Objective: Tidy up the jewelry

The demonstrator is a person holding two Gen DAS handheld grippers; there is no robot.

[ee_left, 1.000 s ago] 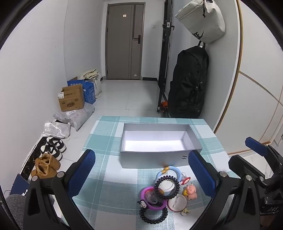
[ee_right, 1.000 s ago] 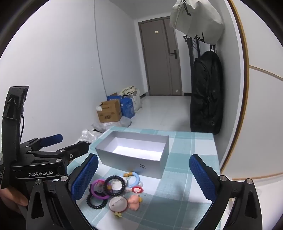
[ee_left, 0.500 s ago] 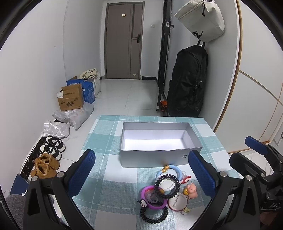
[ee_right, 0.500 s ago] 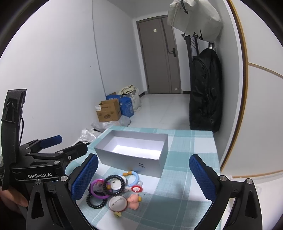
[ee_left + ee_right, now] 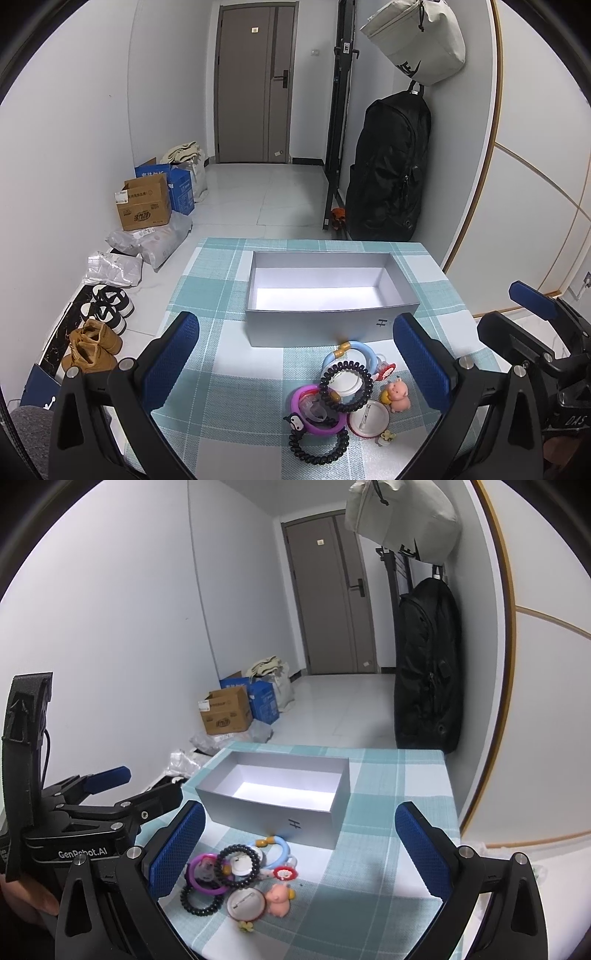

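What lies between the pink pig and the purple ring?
In the left wrist view, a round white badge and a black coil tie lie between the pink pig and purple ring.

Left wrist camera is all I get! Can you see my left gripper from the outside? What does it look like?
Observer: Yes. The right wrist view shows the left gripper from its side: black, with white GenRobot.AI lettering.
Operator: Cool! Who's holding it?
Observer: Only part of a hand shows below it, at the picture's bottom-left edge.
Operator: Is it over the jewelry?
Observer: No. From there it sits left of the jewelry pile, with its tips near the grey box.
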